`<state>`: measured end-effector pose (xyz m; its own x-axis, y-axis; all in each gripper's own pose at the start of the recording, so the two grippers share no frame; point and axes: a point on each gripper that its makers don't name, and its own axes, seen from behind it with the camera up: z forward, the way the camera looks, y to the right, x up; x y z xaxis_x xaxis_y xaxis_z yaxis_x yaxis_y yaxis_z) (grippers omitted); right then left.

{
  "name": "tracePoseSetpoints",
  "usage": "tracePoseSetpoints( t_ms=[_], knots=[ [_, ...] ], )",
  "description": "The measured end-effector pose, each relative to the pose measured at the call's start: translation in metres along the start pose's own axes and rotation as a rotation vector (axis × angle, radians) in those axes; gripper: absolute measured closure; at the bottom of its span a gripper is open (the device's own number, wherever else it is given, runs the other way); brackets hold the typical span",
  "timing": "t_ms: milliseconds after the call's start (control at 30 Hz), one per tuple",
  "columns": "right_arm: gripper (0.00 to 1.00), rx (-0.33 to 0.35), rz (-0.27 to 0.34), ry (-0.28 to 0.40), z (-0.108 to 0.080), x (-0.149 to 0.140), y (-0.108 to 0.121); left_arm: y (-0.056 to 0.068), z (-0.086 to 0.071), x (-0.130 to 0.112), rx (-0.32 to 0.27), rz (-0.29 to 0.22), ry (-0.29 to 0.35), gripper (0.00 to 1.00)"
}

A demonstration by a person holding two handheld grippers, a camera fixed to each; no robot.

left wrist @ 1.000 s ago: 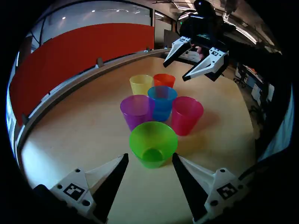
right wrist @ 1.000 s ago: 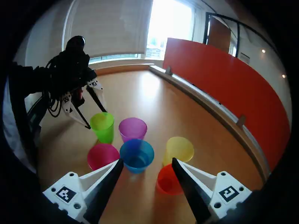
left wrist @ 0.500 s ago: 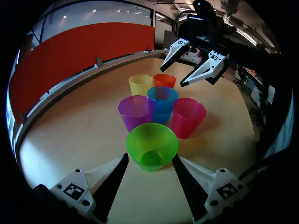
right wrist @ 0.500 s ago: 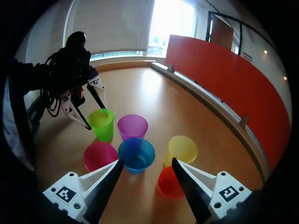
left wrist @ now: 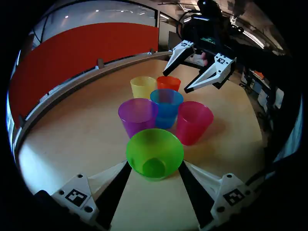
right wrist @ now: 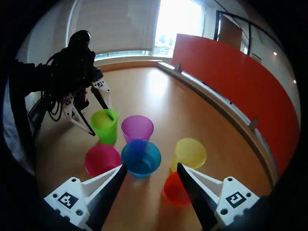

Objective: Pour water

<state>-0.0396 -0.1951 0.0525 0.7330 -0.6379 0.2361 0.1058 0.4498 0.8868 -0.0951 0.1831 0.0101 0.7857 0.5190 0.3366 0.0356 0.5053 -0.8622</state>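
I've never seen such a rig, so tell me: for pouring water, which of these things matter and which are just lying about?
Likely in the job: green cup, flanked by the open left gripper; blue cup, ahead of the open right gripper.

Just standing by: purple cup, pink cup, yellow cup, orange cup, red partition.

In the left gripper view the blue cup (left wrist: 166,109) hides the lower part of the orange cup (left wrist: 168,82).
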Motion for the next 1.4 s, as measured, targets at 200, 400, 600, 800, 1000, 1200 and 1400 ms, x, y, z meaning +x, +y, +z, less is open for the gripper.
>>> tracePoseSetpoints(
  t_ms=[200,400,600,800,1000,1200,1400],
  knots=[
    [0.0,0.007,-0.005,-0.005,0.003,0.0,-0.001,-0.001,0.003,0.002,-0.001,0.003,0.004,0.14],
    [0.0,0.012,-0.007,-0.007,0.006,0.0,-0.002,-0.002,0.005,0.004,0.001,0.003,0.013,0.14],
    [0.0,0.016,-0.01,-0.014,0.008,-0.001,-0.002,-0.006,0.008,0.003,0.012,0.001,0.009,0.14],
    [0.0,0.024,-0.016,-0.019,0.01,-0.001,-0.004,-0.004,0.01,0.0,0.003,0.0,0.001,0.17],
    [0.0,0.029,-0.025,-0.028,0.012,-0.003,-0.005,-0.003,0.01,0.0,0.008,0.018,0.001,0.18],
    [0.0,0.034,-0.033,-0.038,0.013,-0.007,-0.008,-0.002,0.008,0.001,0.007,0.021,0.002,0.19],
    [0.0,0.035,-0.037,-0.044,0.016,-0.008,-0.008,-0.001,0.006,0.003,0.005,0.014,0.01,0.19]
  ],
)
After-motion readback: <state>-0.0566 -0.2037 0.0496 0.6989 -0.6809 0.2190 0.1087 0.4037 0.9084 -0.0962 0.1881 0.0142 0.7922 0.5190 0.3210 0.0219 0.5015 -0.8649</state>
